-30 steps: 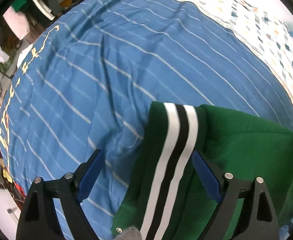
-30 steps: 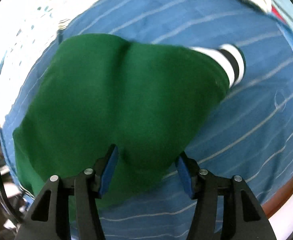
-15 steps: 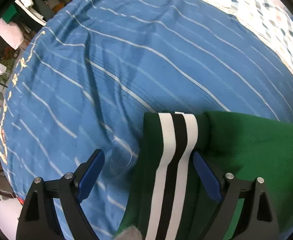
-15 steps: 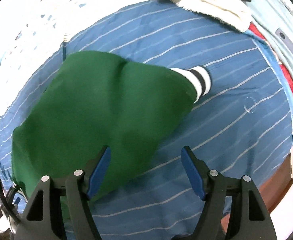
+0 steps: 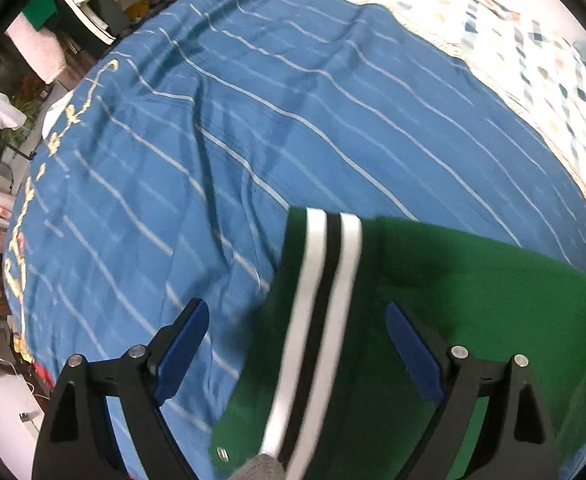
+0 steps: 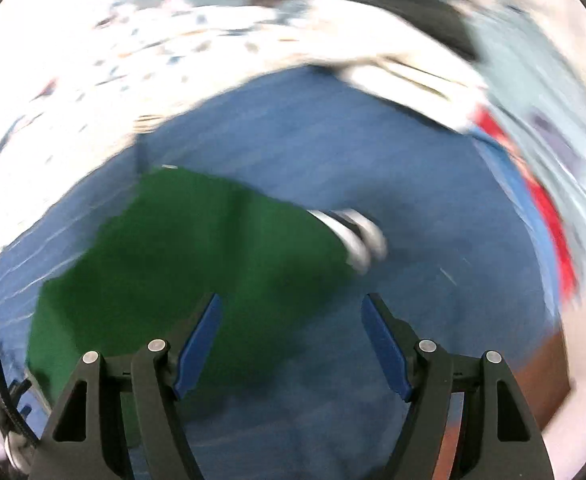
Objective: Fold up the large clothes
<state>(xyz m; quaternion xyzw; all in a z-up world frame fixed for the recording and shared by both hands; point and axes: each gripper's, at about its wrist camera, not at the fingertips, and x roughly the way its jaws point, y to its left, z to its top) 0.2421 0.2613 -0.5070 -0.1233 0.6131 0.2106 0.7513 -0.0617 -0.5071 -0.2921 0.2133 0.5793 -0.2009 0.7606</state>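
Both of your grippers hang over the garment (image 5: 473, 300) with nothing in them: the left gripper (image 5: 297, 344) has its jaws spread wide above the striped band (image 5: 325, 280), and the right gripper (image 6: 291, 340) stands apart too, above the near edge of the green cloth where it meets the bedspread (image 6: 433, 220). Judging by how compact the garment looks, the fold seems nearly done, so the step in hand is probably a check and a tidy before any last fold. Look the shape over first, and pick an edge rather than the flat middle if you take hold. If you mean to fold once more, take two corners of one side, one per gripper, lift them evenly and lay them across, so the layers beneath do not slide. Pinch only the green cloth (the bedspread under it is loose and wrinkled, and could come up with it). The garment lies on the blue, white-lined bedspread (image 5: 253, 140), near the pale patterned sheet (image 5: 533, 60) at the far side. It is plain dark green, thick-looking and soft, folded into a rough rectangle with a shallow crease down the top. The band of white, black and white runs along its left end in the left view and pokes out at the far right corner in the right view, which is blurred.
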